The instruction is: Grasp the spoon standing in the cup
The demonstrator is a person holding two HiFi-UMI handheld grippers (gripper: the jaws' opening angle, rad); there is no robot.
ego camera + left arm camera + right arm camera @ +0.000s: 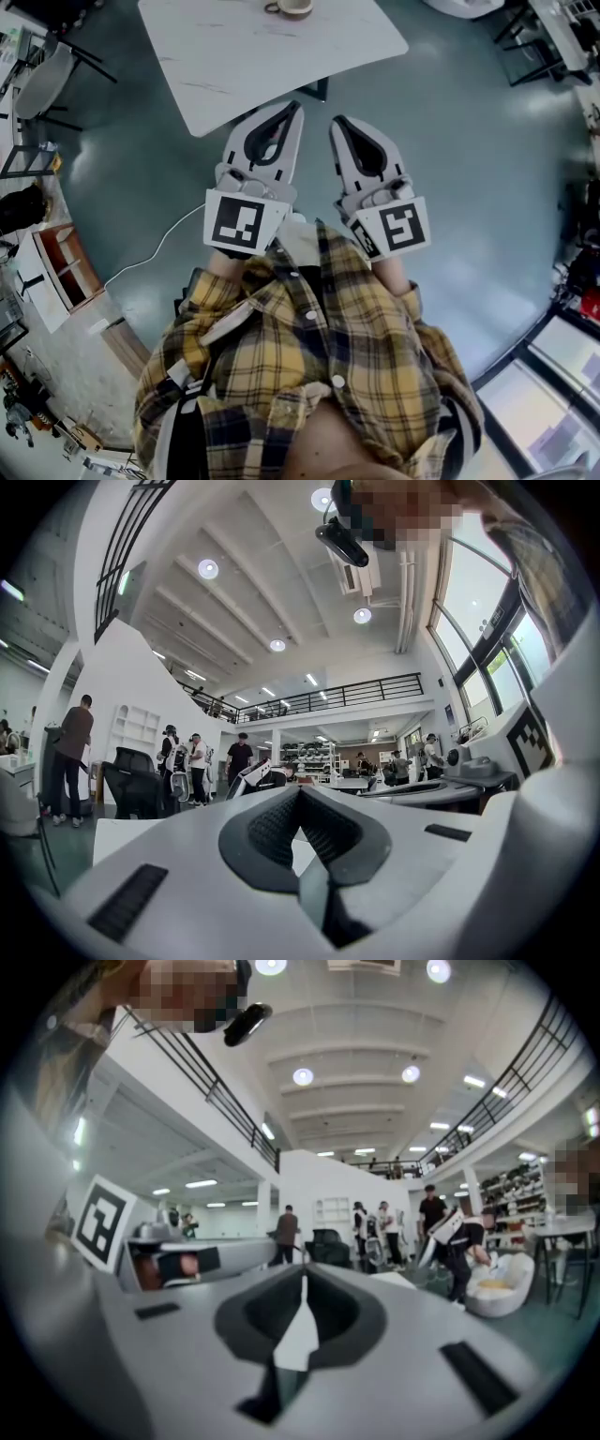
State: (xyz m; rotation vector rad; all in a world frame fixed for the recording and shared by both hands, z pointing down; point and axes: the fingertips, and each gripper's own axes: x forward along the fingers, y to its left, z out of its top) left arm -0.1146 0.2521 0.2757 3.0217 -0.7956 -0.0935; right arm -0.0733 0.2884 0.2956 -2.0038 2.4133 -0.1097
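Note:
A tan cup (289, 7) stands at the far edge of the white table (272, 56), cut off by the top of the head view; I cannot make out a spoon in it. Both grippers are held side by side in front of the person's chest, over the floor, short of the table's near corner. My left gripper (292, 109) is shut with nothing between its jaws, and so is my right gripper (337, 122). In the left gripper view the left gripper (300, 790) points level across the room. The right gripper (305, 1275) does the same in its own view. Neither gripper view shows the cup.
The table's near corner (199, 131) lies just ahead of the left gripper. A white cable (155, 248) runs over the floor at the left, next to a low wooden shelf (61, 267). Several people (197, 766) stand in the hall, near a black chair (131, 780) and a white beanbag (497, 1293).

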